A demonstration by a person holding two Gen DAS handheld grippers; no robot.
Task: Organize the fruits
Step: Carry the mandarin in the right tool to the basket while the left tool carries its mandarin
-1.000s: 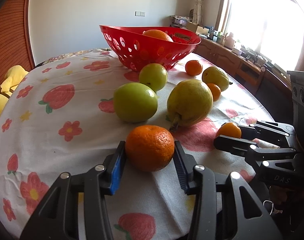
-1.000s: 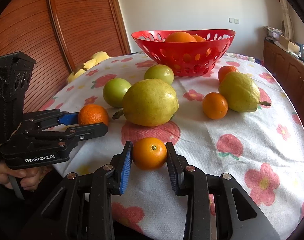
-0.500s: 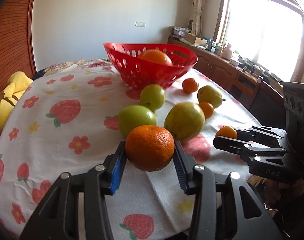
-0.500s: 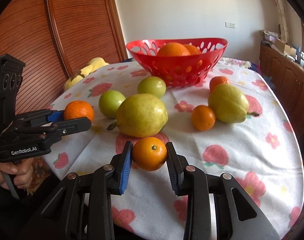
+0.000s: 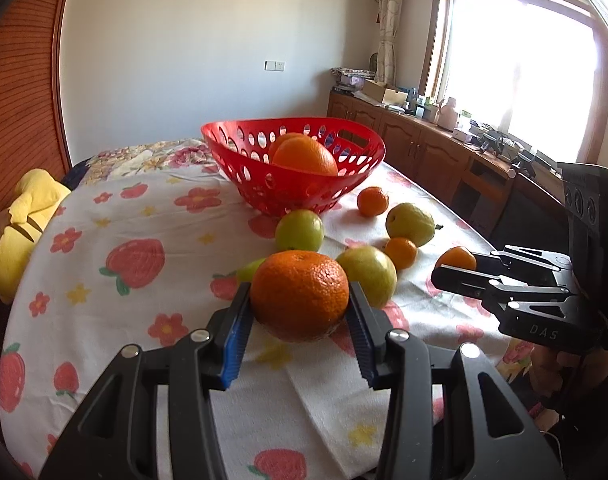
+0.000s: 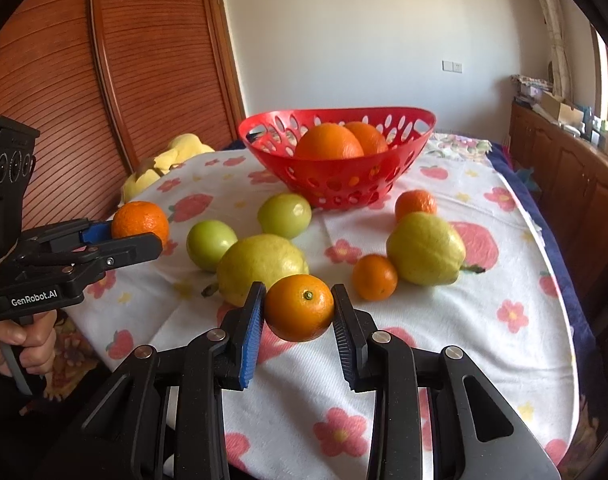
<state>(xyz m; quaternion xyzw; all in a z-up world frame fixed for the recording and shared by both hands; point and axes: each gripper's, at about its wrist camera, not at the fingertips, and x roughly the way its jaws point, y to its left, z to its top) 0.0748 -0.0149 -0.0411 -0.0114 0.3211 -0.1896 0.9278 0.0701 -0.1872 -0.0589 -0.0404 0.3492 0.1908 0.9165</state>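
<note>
Left gripper (image 5: pixel 299 320), left wrist view: both pads are clamped on a large orange (image 5: pixel 299 295), which is held clear of the counter (image 5: pixel 115 320) in front of the red basket (image 5: pixel 263 184). Inside the basket lies another orange (image 5: pixel 305 157). Between the basket and the held fruit sit a green apple (image 5: pixel 299 230) and a yellow-green pear (image 5: pixel 370 274). Right of the basket lie a small tangerine (image 5: pixel 372 201), a second pear (image 5: pixel 410 224) and another tangerine (image 5: pixel 400 252). The right gripper (image 5: pixel 454 266) appears at the right edge, closed on a small orange (image 5: pixel 456 258).

Right wrist view: the right gripper (image 6: pixel 297 312) is closed tight on the small orange (image 6: pixel 299 307), raised above the cloth in front of the basket (image 6: pixel 336 184). The left gripper (image 6: pixel 137 230), left of the basket, grips the large orange (image 6: pixel 140 222); a hand (image 6: pixel 17 344) holds its handle.
</note>
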